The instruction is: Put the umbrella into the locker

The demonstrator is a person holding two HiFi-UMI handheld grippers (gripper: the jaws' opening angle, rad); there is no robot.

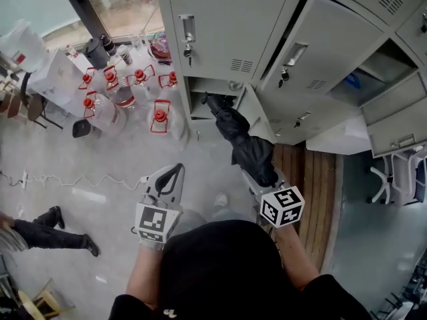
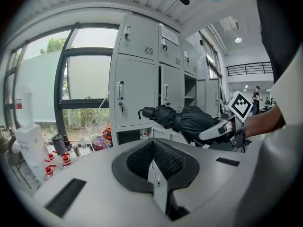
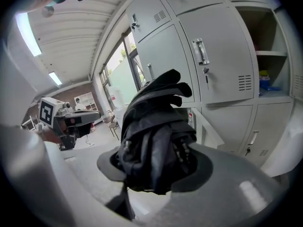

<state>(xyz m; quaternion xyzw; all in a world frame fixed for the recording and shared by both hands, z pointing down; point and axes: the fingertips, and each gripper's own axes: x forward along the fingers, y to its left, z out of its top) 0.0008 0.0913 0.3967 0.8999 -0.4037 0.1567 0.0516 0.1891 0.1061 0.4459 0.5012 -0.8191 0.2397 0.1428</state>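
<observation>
A folded black umbrella (image 1: 248, 145) is clamped in my right gripper (image 1: 261, 182), whose marker cube shows below it. Its handle end points at the open bottom locker compartment (image 1: 205, 103), close to the opening; whether the tip is inside cannot be told. In the right gripper view the umbrella (image 3: 154, 141) fills the jaws of my right gripper (image 3: 156, 176). The left gripper view shows the umbrella (image 2: 189, 119) held level before the grey lockers (image 2: 137, 93). My left gripper (image 1: 175, 170) hangs to the umbrella's left over the floor, jaws together and holding nothing, as its own view (image 2: 156, 176) also shows.
Several water jugs with red caps (image 1: 127, 99) stand on the floor left of the lockers. A person's legs (image 1: 47, 229) lie at the far left, beside a white cable (image 1: 67, 179). A wooden platform (image 1: 320, 185) runs along the right. Further locker doors (image 1: 373, 72) stand open at upper right.
</observation>
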